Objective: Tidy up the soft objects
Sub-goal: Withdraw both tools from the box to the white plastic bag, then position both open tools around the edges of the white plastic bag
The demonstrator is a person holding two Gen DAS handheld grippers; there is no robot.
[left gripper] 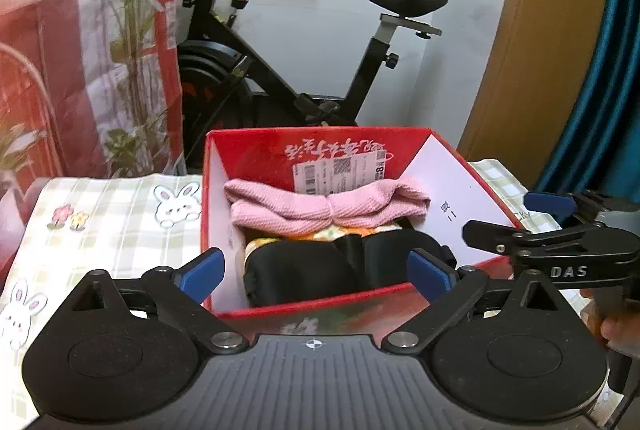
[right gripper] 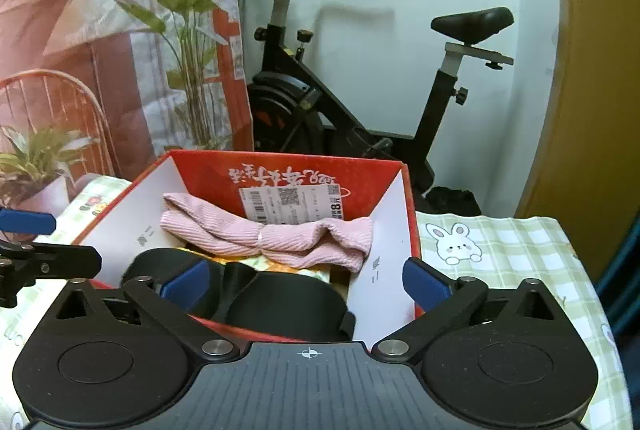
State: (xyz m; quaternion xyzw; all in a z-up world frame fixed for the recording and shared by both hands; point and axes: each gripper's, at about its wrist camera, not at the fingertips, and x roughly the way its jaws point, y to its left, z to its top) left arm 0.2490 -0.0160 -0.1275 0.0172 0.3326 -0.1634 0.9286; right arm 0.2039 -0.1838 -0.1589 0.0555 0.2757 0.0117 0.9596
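Nearest, the left gripper (left gripper: 316, 272) and right gripper (right gripper: 306, 284) both stand released, jaws spread wide and empty at the near rim of the red box (left gripper: 420, 136). Inside, a black satin eye mask (left gripper: 304, 270) lies against the near wall, a patterned cloth (left gripper: 352, 232) behind it, and pink socks (left gripper: 326, 206) by the far wall. The rabbit-print tablecloth (left gripper: 120, 222) lies bare on both sides; an exercise bike (left gripper: 280, 70) stands beyond.
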